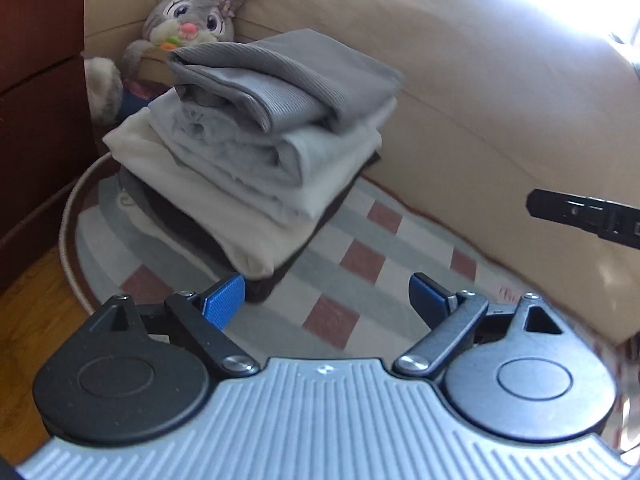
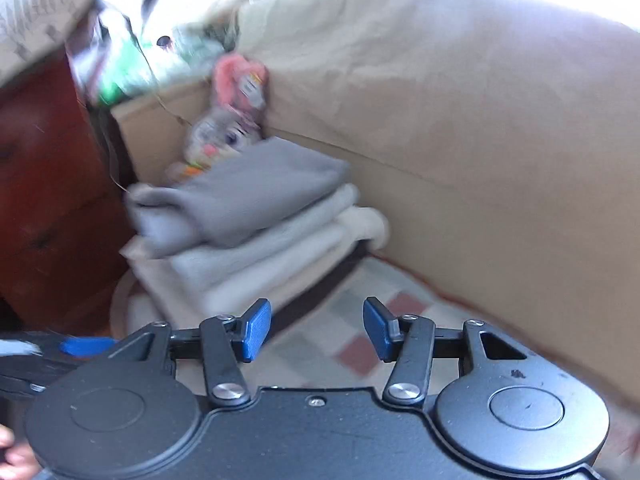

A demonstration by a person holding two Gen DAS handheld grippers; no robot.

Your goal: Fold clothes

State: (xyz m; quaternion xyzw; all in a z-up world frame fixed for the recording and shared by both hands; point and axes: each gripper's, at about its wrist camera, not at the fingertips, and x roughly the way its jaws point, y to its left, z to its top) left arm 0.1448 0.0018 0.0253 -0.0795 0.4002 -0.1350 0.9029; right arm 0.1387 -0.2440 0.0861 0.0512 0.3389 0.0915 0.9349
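Observation:
A stack of folded clothes [image 1: 248, 152] rests on a round checked cushion [image 1: 360, 264]: a grey ribbed garment [image 1: 288, 80] on top, pale grey and cream pieces below, a dark one at the bottom. My left gripper [image 1: 326, 292] hovers in front of the stack, open, with only the cushion showing between its blue pads [image 1: 224, 300]. The right wrist view is blurred. It shows the same stack [image 2: 248, 216] ahead and to the left of my right gripper [image 2: 316, 320], which is open and holds nothing. A black part of the right gripper [image 1: 580, 216] enters the left wrist view from the right.
A beige sofa back [image 1: 460, 80] rises behind and right of the stack. A plush rabbit [image 1: 188, 16] sits behind the clothes. A dark wooden cabinet [image 1: 36, 100] stands at left, with wooden floor [image 1: 28, 312] below it. A hand [image 2: 12, 456] shows at the bottom left corner.

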